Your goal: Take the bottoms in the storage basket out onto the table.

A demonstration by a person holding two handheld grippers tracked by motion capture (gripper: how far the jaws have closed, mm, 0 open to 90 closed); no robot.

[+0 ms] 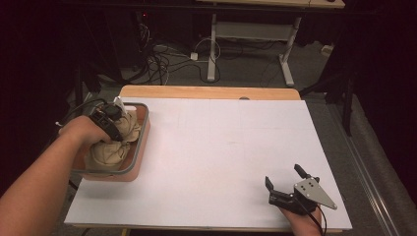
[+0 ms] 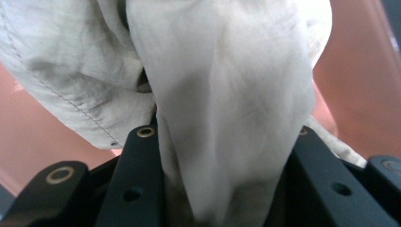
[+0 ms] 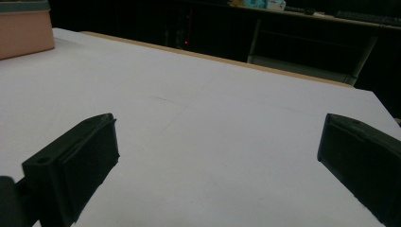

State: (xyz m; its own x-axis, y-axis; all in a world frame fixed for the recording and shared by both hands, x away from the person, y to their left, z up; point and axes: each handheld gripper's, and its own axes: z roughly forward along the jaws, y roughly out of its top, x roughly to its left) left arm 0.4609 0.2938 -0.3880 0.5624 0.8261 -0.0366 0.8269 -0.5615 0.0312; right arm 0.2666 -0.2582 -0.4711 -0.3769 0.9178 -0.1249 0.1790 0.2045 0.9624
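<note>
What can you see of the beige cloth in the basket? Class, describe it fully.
The cloth is a pale beige woven fabric, creased and bunched into a soft heap, with a stitched hem showing in the left gripper view. It lies inside the pink basket with the grey rim at the table's left. The left tongs pinch a thick gathered fold of it between their black jaws, drawn up from the heap.

Dim room, bright table

I see the white table lit from above, darkness beyond it; up close, the cloth looks soft and overexposed.
</note>
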